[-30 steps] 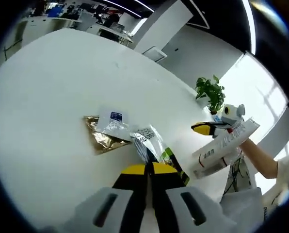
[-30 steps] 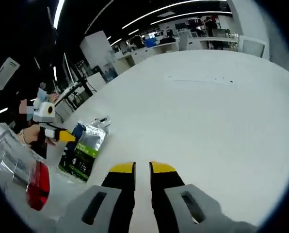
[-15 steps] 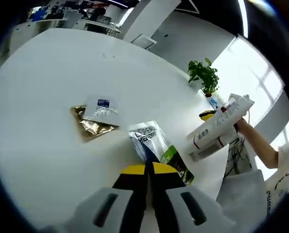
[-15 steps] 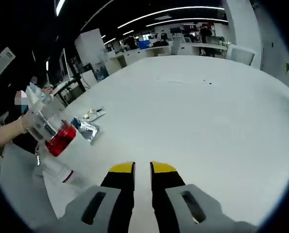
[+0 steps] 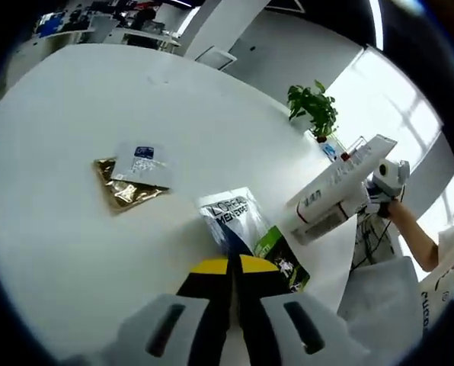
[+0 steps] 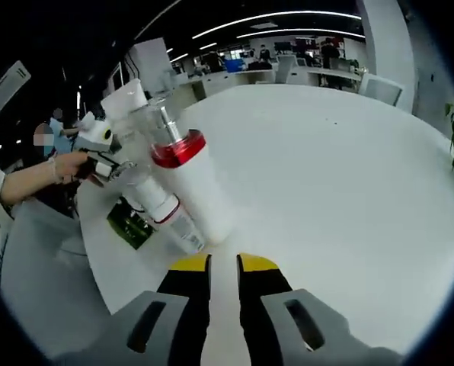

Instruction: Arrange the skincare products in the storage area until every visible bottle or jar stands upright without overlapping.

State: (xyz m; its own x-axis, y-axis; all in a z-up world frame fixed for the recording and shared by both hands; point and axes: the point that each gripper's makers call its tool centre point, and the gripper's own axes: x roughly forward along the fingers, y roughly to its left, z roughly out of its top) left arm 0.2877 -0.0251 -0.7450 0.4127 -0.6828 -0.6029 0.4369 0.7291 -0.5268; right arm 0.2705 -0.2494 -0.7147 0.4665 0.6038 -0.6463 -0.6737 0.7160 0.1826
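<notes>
While the white table (image 5: 75, 99) keeps the same things on it, the big change vs. half a second ago is the product pack (image 6: 185, 191). In the right gripper view it was small, far at the left edge; now it is close in front and tilted, w/ its red band up. A person's hand (image 6: 59, 164) w/ another gripper (image 6: 97, 137) holds it from the left. I cannot tell if its low end touches the table. In the left gripper view the same pack (image 5: 335, 194) hangs slanted at the right, over the table edge.

For the task this means, I judge, that the bottles only arrive now. None stands upright yet, so the arranging has not begun.

Room and edges:
- The far half of the table is bare and wide, good for standing bottles.
- The near edge at the pack's side is close, so a bottle put there may tip off.
- The plant (image 5: 311, 107) is well apart, beyond the far rim.

Smaller things lie flat:
- The dark sachet (image 5: 228, 217) is just ahead of the left gripper (image 5: 232, 264).
- The green packet (image 5: 282, 258) touches the dark sachet.
- The gold sachet (image 5: 124, 192) has a white sachet (image 5: 142, 158) overlapping it, apart to the left.

The left gripper's jaws are pressed together and hold nothing. The right gripper (image 6: 224, 263) has a thin slit between its jaws and is also empty.
</notes>
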